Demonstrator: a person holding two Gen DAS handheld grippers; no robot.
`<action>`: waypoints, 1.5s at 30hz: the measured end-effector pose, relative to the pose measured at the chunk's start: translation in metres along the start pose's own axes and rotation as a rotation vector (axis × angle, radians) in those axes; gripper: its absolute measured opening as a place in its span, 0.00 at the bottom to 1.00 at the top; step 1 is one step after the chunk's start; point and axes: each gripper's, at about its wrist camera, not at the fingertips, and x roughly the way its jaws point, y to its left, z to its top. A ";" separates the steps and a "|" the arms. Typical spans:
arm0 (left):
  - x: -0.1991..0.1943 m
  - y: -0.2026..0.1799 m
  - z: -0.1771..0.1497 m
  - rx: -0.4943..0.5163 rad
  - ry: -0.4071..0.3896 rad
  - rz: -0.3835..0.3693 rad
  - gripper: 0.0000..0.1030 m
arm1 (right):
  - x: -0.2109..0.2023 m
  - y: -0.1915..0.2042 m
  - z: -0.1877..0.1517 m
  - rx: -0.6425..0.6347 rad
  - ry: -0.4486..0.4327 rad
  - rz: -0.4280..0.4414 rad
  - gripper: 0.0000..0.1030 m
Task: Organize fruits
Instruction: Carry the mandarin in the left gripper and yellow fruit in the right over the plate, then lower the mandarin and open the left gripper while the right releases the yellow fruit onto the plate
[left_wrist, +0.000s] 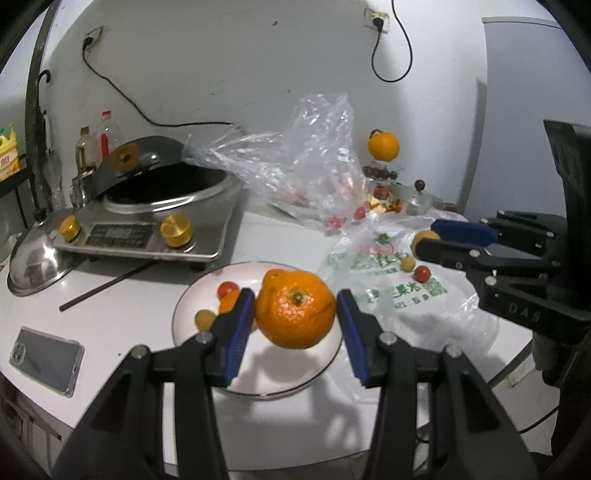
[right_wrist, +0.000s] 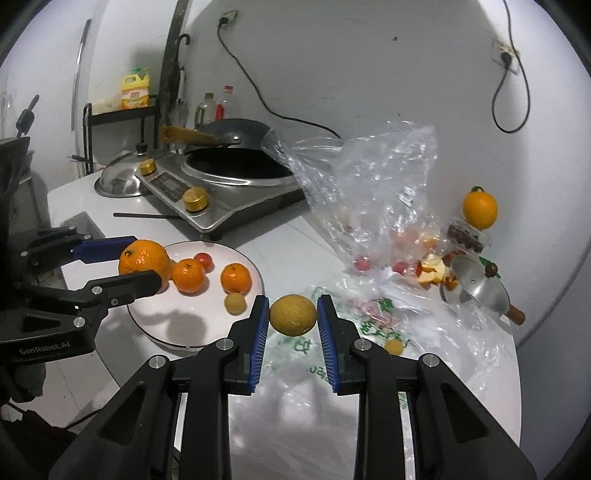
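Observation:
My left gripper (left_wrist: 295, 314) is shut on a large orange (left_wrist: 295, 308) and holds it above the white plate (left_wrist: 192, 291). The plate (right_wrist: 207, 325) carries two small oranges (right_wrist: 188, 275), a cherry tomato (right_wrist: 204, 259) and a small yellow fruit (right_wrist: 235, 303). My right gripper (right_wrist: 292, 315) is shut on a yellow-brown round fruit (right_wrist: 293, 314) above the printed plastic bag (right_wrist: 369, 325), right of the plate. It shows in the left wrist view (left_wrist: 428, 240) too. A tomato (left_wrist: 422, 273) and a small yellow fruit (left_wrist: 407, 263) lie on the bag.
An induction cooker with a wok (left_wrist: 159, 206) stands at the back left, a steel lid (left_wrist: 37, 262) beside it. A phone (left_wrist: 44, 360) and a black chopstick (left_wrist: 107, 284) lie on the left. A clear bag (right_wrist: 369, 177), peels (right_wrist: 432, 271), an orange (right_wrist: 479, 208) and a small lid (right_wrist: 476, 284) are right.

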 end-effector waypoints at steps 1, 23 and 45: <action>-0.001 0.003 -0.002 -0.002 0.001 0.002 0.46 | 0.001 0.003 0.001 -0.005 0.002 0.002 0.28; 0.024 0.031 -0.039 -0.024 0.094 0.001 0.46 | 0.045 0.053 -0.001 -0.066 0.092 0.086 0.28; 0.054 0.046 -0.046 -0.014 0.160 -0.005 0.46 | 0.107 0.076 -0.012 -0.067 0.200 0.187 0.28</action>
